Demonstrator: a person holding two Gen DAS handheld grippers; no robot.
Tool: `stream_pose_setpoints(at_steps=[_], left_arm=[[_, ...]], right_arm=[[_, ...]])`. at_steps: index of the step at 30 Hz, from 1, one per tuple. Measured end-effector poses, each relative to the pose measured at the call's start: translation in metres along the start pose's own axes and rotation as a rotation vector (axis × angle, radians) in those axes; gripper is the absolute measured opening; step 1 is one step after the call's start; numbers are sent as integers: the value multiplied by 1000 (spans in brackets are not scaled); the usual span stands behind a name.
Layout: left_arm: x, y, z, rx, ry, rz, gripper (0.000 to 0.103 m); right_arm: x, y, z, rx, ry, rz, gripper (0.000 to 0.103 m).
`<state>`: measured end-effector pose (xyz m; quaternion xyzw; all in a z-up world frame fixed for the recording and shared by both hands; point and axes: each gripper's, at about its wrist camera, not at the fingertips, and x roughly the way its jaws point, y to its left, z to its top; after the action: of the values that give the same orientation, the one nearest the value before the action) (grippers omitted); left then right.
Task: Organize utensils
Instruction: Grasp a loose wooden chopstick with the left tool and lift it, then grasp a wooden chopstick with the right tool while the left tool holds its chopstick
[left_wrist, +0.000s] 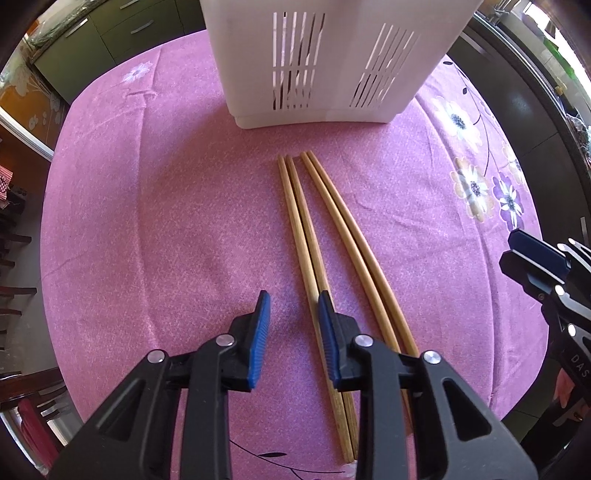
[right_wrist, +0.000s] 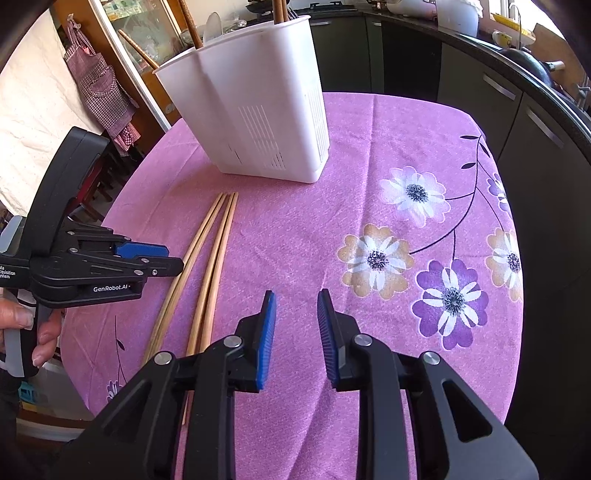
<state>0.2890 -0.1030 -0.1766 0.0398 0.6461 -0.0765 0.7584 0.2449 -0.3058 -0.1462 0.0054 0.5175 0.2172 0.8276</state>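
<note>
Pink tablecloth (left_wrist: 147, 221) lies under left claw (left_wrist: 291, 332), aimed downward beside chopsticks (left_wrist: 314, 229).

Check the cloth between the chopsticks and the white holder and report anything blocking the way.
Nothing visible does. Bare pink tablecloth lies between the chopsticks and the white holder. The left gripper sits right beside the chopsticks, nothing between.

A: Left gripper (right_wrist: 162, 258), build?
B: Black angular linkage arms, silver round rivets, blue ribbed pads (left_wrist: 258, 339), white "GenRobot.AI" lettering beside the rivets.
A: Right gripper (right_wrist: 295, 332)?
B: Identical: black frame, silver rivets, blue ribbed pads.
</note>
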Motion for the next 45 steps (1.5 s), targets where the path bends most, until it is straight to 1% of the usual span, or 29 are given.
stream_pose_setpoints(at_steps=[6,9,14,17,18,22,25,30,33,36,37,38,42,45], left_arm=[[5,-7,4,16,18,37,26],[9,-10,6,8,42,21,26],[12,-18,9,13,38,33,26],[14,-23,10,10,38,42,16],[16,-23,11,4,39,35,11],[15,-13,11,-12,32,5,8],[6,-9,6,-14,-7,-6,7],[-24,-2,-7,-3,-109,-9,7],[-43,2,-19,-2,-176,-7,7],[-62,8,-30,0,-232,-2,7],[-69,10,-36,2,-245,-1,7],[-74,12,-39,3,-257,0,7],[-89,16,-48,17,-300,14,7],[-97,20,-53,16,-318,-1,7]], right_arm=[[-2,-3,-1,9,-1,0,24],[-2,-4,-1,11,2,1,24],[2,-6,-3,15,9,4,24],[4,-8,-3,17,18,3,24],[5,-8,-3,18,19,2,24],[6,-6,-3,12,24,3,24],[9,0,-1,0,32,6,24],[20,20,6,-39,59,26,24],[30,38,15,-72,94,50,24],[43,53,25,-105,135,46,21],[48,56,28,-109,152,48,17],[53,59,32,-112,168,48,15],[68,68,42,-129,210,12,13],[77,72,47,-133,236,-3,11]])
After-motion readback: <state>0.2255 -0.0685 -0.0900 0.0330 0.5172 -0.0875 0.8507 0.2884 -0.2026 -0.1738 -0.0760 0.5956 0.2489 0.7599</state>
